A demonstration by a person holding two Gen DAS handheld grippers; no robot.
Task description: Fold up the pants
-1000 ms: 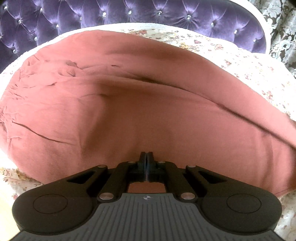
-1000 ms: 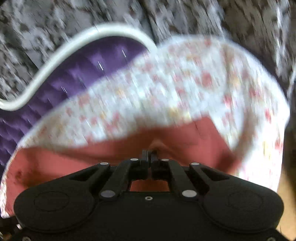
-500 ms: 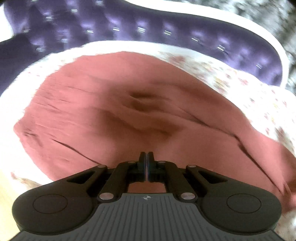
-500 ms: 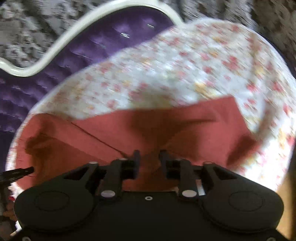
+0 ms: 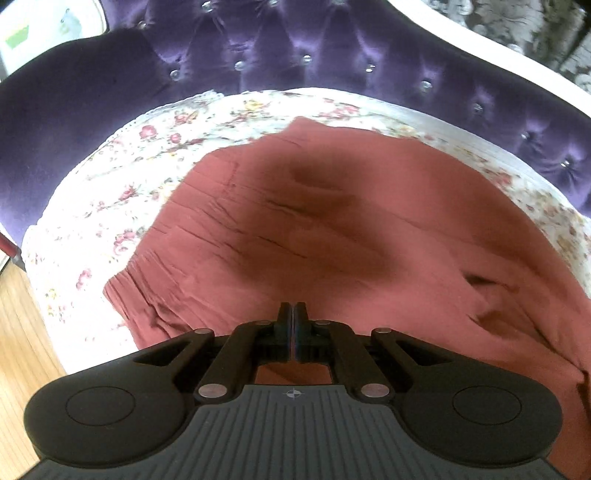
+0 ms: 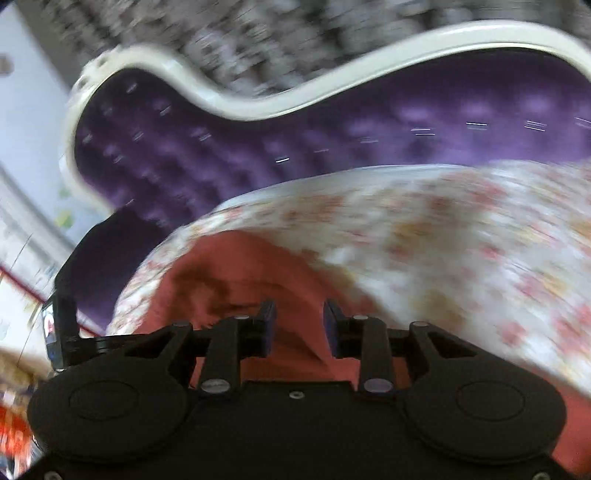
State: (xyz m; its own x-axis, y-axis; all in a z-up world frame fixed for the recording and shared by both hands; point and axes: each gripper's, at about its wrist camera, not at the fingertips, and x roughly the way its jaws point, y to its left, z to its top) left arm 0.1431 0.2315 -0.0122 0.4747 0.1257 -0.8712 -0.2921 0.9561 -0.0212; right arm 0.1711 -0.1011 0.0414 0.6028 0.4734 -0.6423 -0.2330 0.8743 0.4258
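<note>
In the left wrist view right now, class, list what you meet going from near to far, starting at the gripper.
left gripper → pants → floral sheet → purple tufted headboard → its white frame → patterned wallpaper

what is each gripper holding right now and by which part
Left gripper is shut, apparently pinching the pants at their near edge. Right gripper is open, holding nothing.

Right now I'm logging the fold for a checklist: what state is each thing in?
left gripper: shut, fingers pressed together over the cloth; whether it pinches fabric is hidden.
right gripper: open, nothing between the fingers.
rust-red pants: lying wrinkled on the bed, partly folded over.
floral bedsheet: spread under the pants.
</note>
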